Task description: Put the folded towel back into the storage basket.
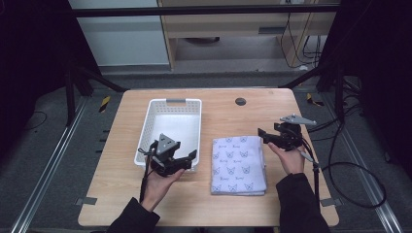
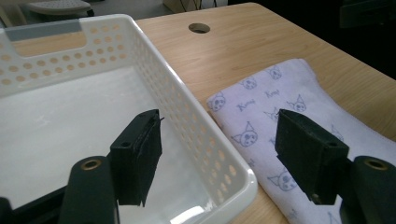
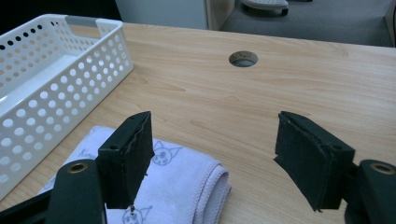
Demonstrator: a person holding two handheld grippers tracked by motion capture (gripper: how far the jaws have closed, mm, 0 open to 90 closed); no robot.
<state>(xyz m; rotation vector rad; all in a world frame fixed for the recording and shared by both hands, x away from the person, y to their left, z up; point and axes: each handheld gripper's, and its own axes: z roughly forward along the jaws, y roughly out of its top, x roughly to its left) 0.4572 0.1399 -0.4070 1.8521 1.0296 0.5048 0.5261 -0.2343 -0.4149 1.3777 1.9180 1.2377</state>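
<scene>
A folded pale-lilac towel [image 1: 238, 164] printed with cat faces lies on the wooden table, right of a white perforated basket [image 1: 160, 110] that has nothing in it. My left gripper [image 1: 190, 156] hovers open over the basket's near right corner, its jaws astride the basket wall [image 2: 205, 140] with the towel [image 2: 275, 112] to their right. My right gripper [image 1: 265, 134] is open at the towel's far right corner. In the right gripper view its left jaw hangs above the towel's folded edge [image 3: 187, 182], the right jaw over bare wood.
A round cable hole [image 1: 240, 101] sits in the table behind the towel. Black frame posts and cables stand off the table's right side. The basket's grey handle strip [image 1: 176, 101] faces the far edge.
</scene>
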